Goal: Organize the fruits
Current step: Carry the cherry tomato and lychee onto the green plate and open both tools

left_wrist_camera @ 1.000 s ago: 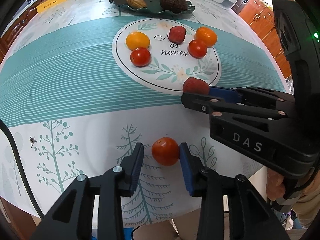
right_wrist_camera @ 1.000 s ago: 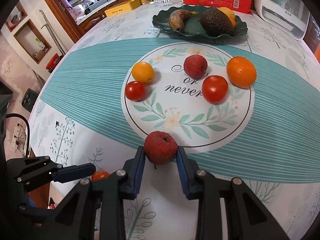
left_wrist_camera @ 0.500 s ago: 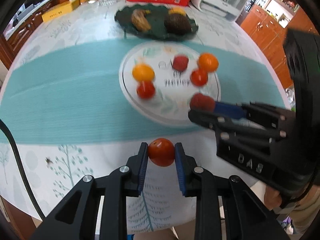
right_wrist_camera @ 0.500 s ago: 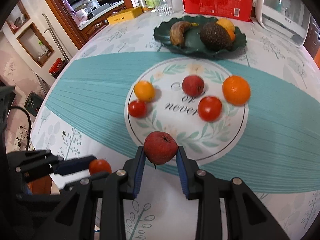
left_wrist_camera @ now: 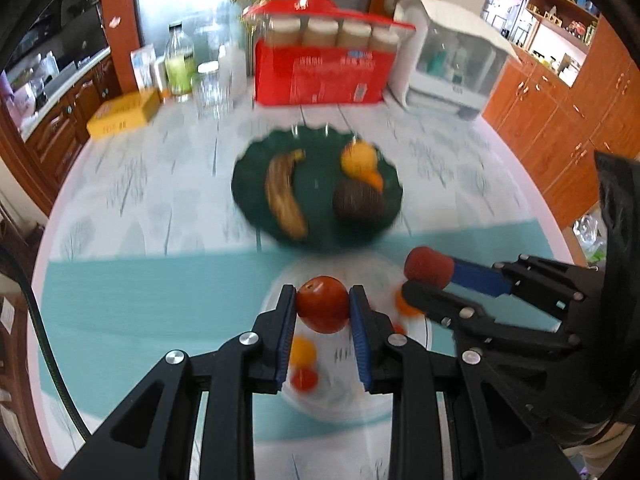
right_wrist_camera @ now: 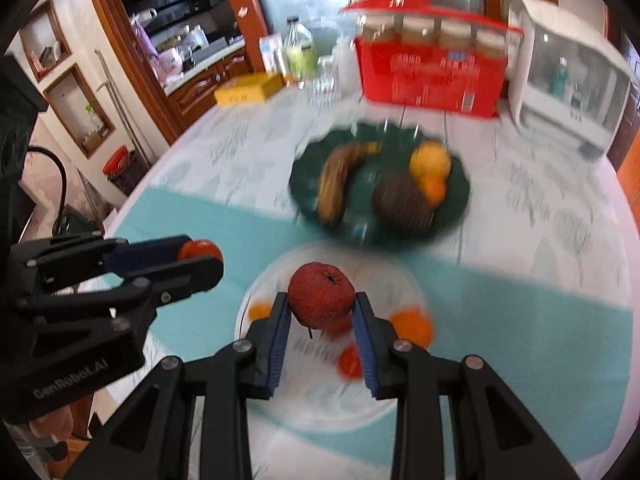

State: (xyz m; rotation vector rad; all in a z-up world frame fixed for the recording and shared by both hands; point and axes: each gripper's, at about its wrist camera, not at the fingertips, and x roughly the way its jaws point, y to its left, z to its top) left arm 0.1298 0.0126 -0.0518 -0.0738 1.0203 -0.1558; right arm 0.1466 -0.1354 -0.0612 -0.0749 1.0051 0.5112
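My left gripper (left_wrist_camera: 322, 312) is shut on a red tomato (left_wrist_camera: 322, 309), held in the air above the round white mat (left_wrist_camera: 340, 404). My right gripper (right_wrist_camera: 321, 312) is shut on a dark red rough-skinned fruit (right_wrist_camera: 321, 294), also lifted over the mat (right_wrist_camera: 328, 400). Each gripper shows in the other's view: the right one (left_wrist_camera: 430, 276) with its fruit at the right, the left one (right_wrist_camera: 200, 256) with the tomato at the left. Ahead lies a dark green plate (left_wrist_camera: 248, 196) (right_wrist_camera: 460, 196) with a banana (left_wrist_camera: 286, 196), an avocado (left_wrist_camera: 358, 202) and a yellow fruit (left_wrist_camera: 360, 158).
Blurred oranges and tomatoes lie on the mat under the grippers, such as an orange (right_wrist_camera: 412, 326). A red box (left_wrist_camera: 320, 76), a white appliance (left_wrist_camera: 452, 64), bottles and a yellow box (left_wrist_camera: 124, 114) stand at the table's far edge. Wooden cabinets flank the room.
Both grippers rose off the table with their fruits and moved forward toward the green plate. The left one closed on the tomato at the start. The view is now blurred by motion.
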